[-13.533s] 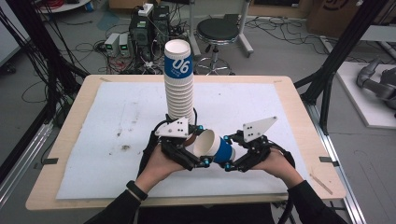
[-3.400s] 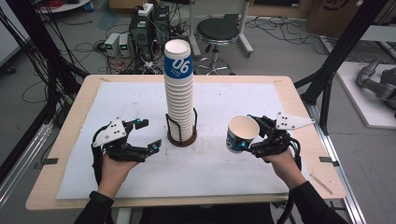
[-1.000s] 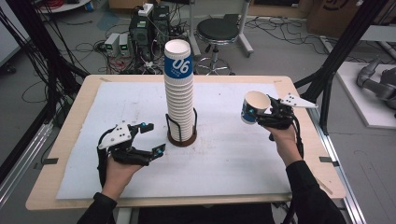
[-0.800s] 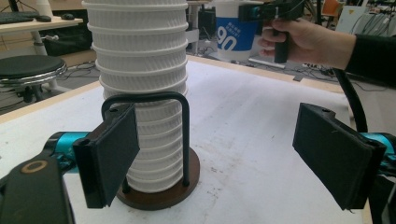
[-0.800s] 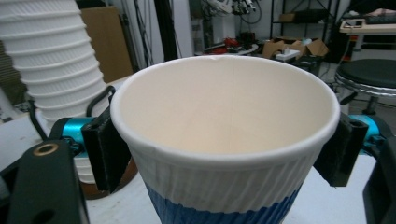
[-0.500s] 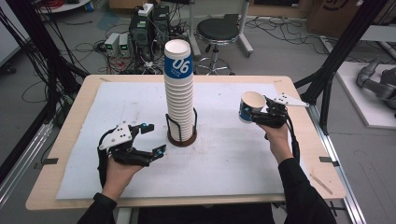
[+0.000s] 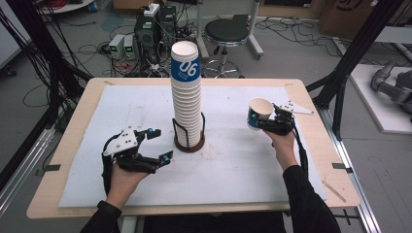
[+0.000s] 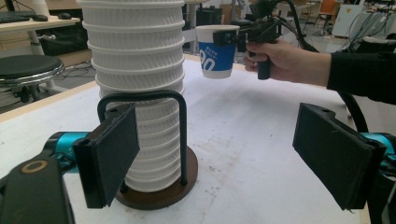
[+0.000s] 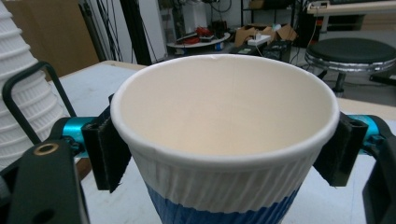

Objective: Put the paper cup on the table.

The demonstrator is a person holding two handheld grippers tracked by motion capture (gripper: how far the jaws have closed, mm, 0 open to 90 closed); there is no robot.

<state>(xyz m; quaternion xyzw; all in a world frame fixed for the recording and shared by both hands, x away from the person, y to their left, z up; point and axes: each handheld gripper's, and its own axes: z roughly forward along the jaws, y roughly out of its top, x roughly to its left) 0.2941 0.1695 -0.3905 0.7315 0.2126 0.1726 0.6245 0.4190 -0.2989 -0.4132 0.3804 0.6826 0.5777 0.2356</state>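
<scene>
A wooden table (image 7: 73, 131) is seen under a white mat (image 7: 243, 174), and at the middle of the mat one tall stack of paper cups (image 7: 186, 97) is held upright in one black wire holder (image 7: 189, 141) on a round brown base. The cups in the stack are nested too tightly for an exact count; the top one is marked with a blue band and "06".

One single cup (image 7: 258, 113), white above and blue below, is held upright and off the mat to the right of the stack, well apart from it. It is gripped by the right gripper (image 7: 265, 121), whose jaws are pressed against opposite sides of the cup just under its rim, as is shown closely in the right gripper view (image 9: 224, 154).

Compared with a second ago, the cup has been carried slightly inward and lower, from the table's right edge back toward the stack. This is judged to mean that the cup is being lined up, either for setting down on the mat or for return to the pile.

The left gripper (image 7: 158, 145) is kept where it was, low beside the holder's base, with its jaws wide apart and nothing between them (image 8: 215, 154).

Two grippers and two hands are counted.
</scene>
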